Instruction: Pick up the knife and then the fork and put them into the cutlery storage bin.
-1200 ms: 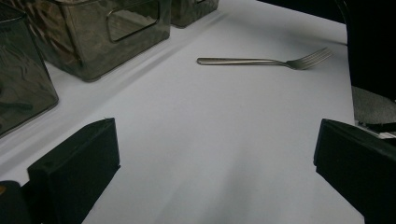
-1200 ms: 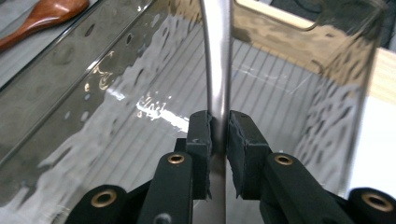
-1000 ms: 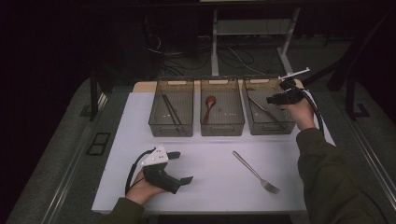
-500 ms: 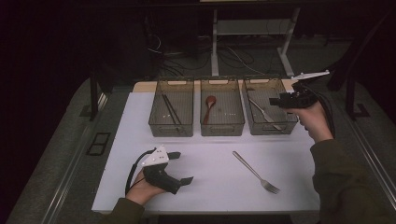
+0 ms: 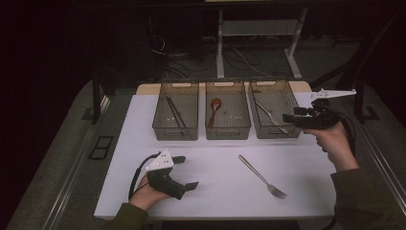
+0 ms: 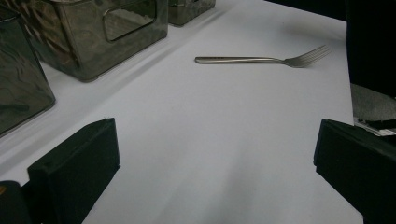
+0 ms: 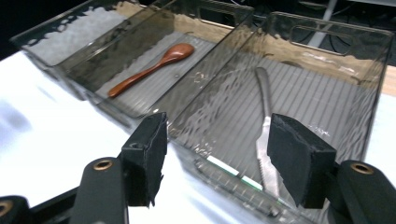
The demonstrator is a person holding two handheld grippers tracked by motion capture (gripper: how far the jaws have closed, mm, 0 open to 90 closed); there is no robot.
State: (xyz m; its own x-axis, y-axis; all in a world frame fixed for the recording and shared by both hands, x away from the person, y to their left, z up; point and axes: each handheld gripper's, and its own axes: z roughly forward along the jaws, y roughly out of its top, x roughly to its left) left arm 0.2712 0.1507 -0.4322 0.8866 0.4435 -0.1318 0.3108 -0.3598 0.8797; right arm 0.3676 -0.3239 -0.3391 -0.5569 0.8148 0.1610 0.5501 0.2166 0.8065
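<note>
Three clear bins stand in a row at the back of the white mat. The left bin (image 5: 175, 128) holds chopsticks (image 5: 174, 113), the middle bin (image 5: 228, 129) a wooden spoon (image 5: 215, 109), and the right bin (image 5: 273, 132) a knife (image 5: 269, 115). A fork (image 5: 262, 176) lies loose on the mat. My right gripper (image 5: 290, 118) hovers at the right bin's right front corner. Its jaws have just been opening and are open, with nothing between them; the knife (image 7: 265, 135) lies below in the bin. My left gripper (image 5: 186, 172) rests open on the mat and faces the fork (image 6: 261, 59).
The white mat (image 5: 215, 201) covers a wooden table with grey floor on both sides. A desk frame and cables stand in the dark behind the bins. Bare mat stretches between my left gripper and the fork.
My right gripper has drawn back from above the right bin, going right and toward the person. The left hand and the fork have not moved.
</note>
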